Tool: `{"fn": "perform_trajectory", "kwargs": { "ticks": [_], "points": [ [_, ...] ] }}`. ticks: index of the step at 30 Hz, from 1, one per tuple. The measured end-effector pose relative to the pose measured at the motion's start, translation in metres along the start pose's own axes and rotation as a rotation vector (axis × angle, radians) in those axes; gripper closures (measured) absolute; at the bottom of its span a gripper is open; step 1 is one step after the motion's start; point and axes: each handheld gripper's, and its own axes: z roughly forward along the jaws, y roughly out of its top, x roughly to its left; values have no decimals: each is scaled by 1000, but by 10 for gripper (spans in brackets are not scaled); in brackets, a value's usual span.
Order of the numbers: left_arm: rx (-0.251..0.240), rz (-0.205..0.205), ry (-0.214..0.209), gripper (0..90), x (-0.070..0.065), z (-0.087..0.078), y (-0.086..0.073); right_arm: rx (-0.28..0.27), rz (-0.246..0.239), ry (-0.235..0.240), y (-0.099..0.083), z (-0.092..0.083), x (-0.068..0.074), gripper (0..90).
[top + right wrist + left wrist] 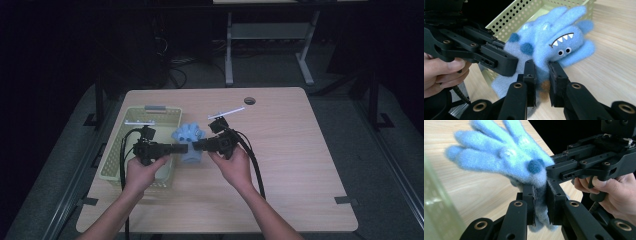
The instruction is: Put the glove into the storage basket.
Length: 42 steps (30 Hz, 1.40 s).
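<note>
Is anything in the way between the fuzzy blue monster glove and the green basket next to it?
Nothing visible blocks it. The blue glove hangs pinched between the left tool and the right tool, just beside the basket. Only the basket's near wall stands between them, and its top is open.

Table: light wood-grain top (pixel 280 165) with rounded corners, a dark round cable hole (pixel 249 100) near its far edge, beyond the tools.
Floor: grey carpet (pixel 345 120) around the table, past the tools on either side.
Furniture: a second desk's pale metal legs (pixel 229 50) stand behind the table, farther off than the tools.
Cables: dark loops (pixel 177 70) lie on the floor under that desk.
Light: dim room, black at the edges; the tabletop is the brightest area.
</note>
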Motion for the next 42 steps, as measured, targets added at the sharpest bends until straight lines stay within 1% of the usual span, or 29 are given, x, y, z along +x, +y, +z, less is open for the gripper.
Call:
{"fn": "perform_trajectory", "kwargs": {
  "ticks": [4,9,10,11,13,14,16,18,21,22,25,27,28,29,32,34,42],
  "points": [
    [-1,-2,4,788,5,-8,0,3,2,11,4,7,4,785],
    [-7,-12,8,788,8,-16,0,2,-10,14,9,13,9,785],
    [-15,-20,8,788,9,-17,-1,3,-9,16,9,14,10,785],
    [-8,-14,11,788,10,-19,-1,5,-10,17,10,15,11,785],
    [-15,-19,15,788,10,-20,-1,3,-13,19,11,18,13,784],
    [-9,-13,15,788,12,-23,-1,5,-16,22,12,20,15,785],
    [-15,-24,13,788,13,-25,-2,9,-11,21,13,21,16,785],
    [-12,-22,15,788,16,-28,-2,10,-16,26,15,24,17,785],
    [-14,-20,27,789,19,-33,-3,21,-22,36,18,30,19,785],
    [-15,-30,31,788,20,-35,-3,21,-27,36,18,31,20,785],
    [-14,-35,35,790,24,-40,-2,25,-21,43,21,37,22,785],
    [-15,-51,35,789,27,-43,-2,21,-17,50,22,41,24,785],
    [-16,-46,38,789,28,-45,-2,20,-13,58,24,45,25,785],
    [-13,-42,43,789,29,-47,-2,20,-13,58,24,45,25,785],
    [-13,-44,50,790,33,-53,-3,23,-11,66,26,51,27,785],
    [-18,-56,52,790,35,-57,-4,22,-10,73,27,55,29,785],
    [-20,-71,72,791,47,-71,-7,33,-9,93,32,72,35,785]
  ]
}}
